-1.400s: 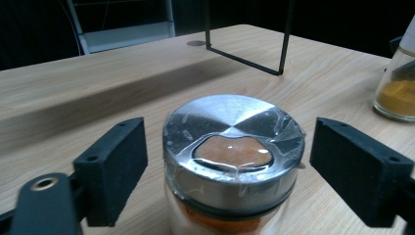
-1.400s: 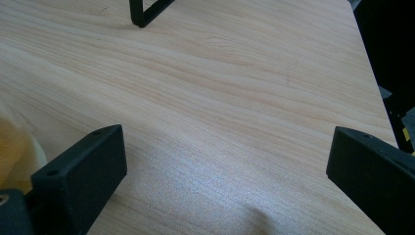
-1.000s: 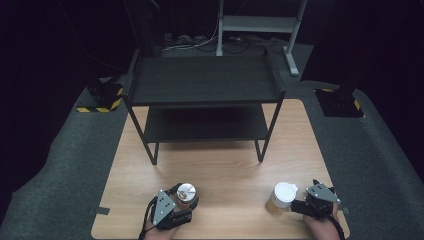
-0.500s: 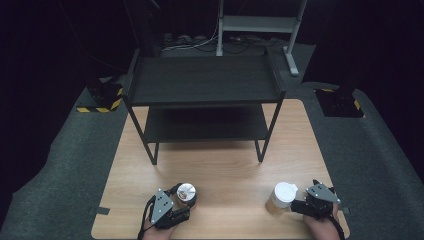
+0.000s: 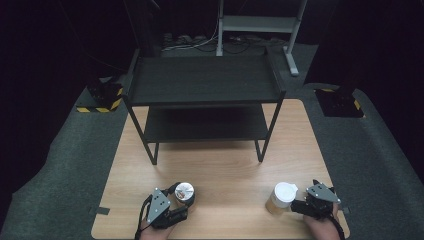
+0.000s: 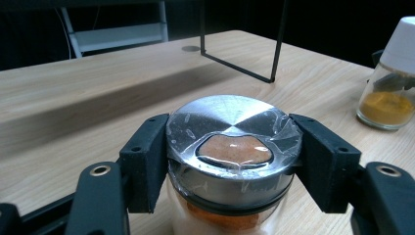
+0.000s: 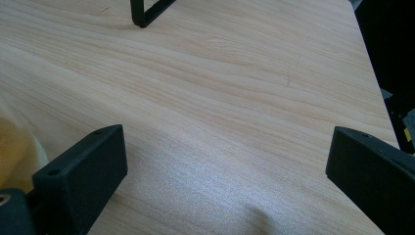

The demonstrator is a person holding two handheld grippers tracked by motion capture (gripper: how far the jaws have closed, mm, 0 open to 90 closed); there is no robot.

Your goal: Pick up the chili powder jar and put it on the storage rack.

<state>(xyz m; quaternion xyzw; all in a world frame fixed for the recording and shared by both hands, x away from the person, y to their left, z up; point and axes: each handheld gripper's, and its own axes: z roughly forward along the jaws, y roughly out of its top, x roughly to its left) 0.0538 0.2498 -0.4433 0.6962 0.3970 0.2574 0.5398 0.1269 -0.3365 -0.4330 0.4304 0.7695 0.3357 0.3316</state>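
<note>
A small glass spice jar with a round brushed-metal lid stands upright on the wooden table near its front edge, left of the middle; clear film is stretched over the lid, and orange-red powder shows through the film's window and through the glass below. The left gripper has its two black jaws pressed against opposite sides of that lid, having just closed in on it, so the jar is clamped at lid height while its base rests on the table. In the high view the same gripper sits just beside and touching the jar, the person's hand behind it at the bottom edge. Well apart, toward the right front corner, a second jar with a white cap and yellow powder stands upright; the left gripper view shows it at the far right. The right gripper lies just to its right, its jaws spread wide over bare wood in the right gripper view, nothing between them; a blurred pale yellow shape sits at that view's left edge. Behind both jars a black two-tier metal shelf stands at the back of the table
</note>
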